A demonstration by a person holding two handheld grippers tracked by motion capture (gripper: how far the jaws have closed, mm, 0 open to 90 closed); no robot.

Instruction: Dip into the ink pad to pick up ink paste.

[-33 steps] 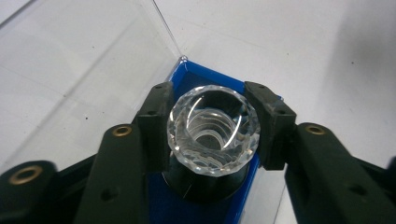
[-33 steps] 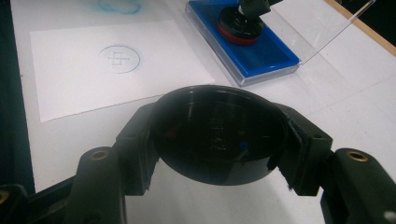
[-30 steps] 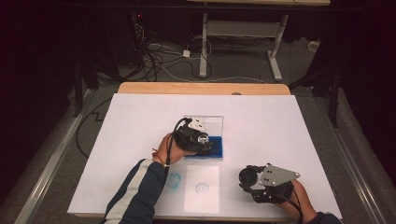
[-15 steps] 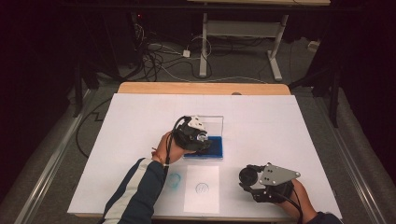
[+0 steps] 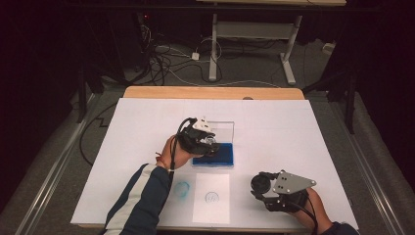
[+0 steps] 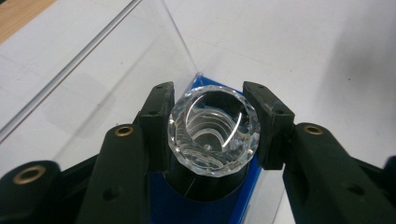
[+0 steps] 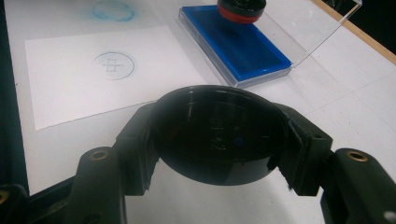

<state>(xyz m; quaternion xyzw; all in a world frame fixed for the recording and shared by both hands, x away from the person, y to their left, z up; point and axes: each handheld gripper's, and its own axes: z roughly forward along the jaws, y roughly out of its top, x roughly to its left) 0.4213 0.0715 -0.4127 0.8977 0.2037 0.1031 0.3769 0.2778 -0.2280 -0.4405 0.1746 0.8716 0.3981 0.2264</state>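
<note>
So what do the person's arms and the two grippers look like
Both grippers are black, with thick angular jaws and brass-coloured rivets. The left gripper carries a small pale plate on top and a black cable looping off it; the right gripper has a grey three-cornered plate dotted with holes and a black cable along the wrist. The left sleeve is dark blue with a broad white stripe, plus a reddish wristband.

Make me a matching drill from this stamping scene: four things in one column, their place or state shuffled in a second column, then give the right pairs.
Things:
1. stamp
2. black round cap
3. blue ink pad
4. paper sheet

Places or states:
A. lies flat and bears a round blue print
B. sits in an open clear case
C. clamped in the right gripper
D. clamped in the left gripper, down on the ink

Pairs: 1-D, 2-C, 3-B, 4-A
</note>
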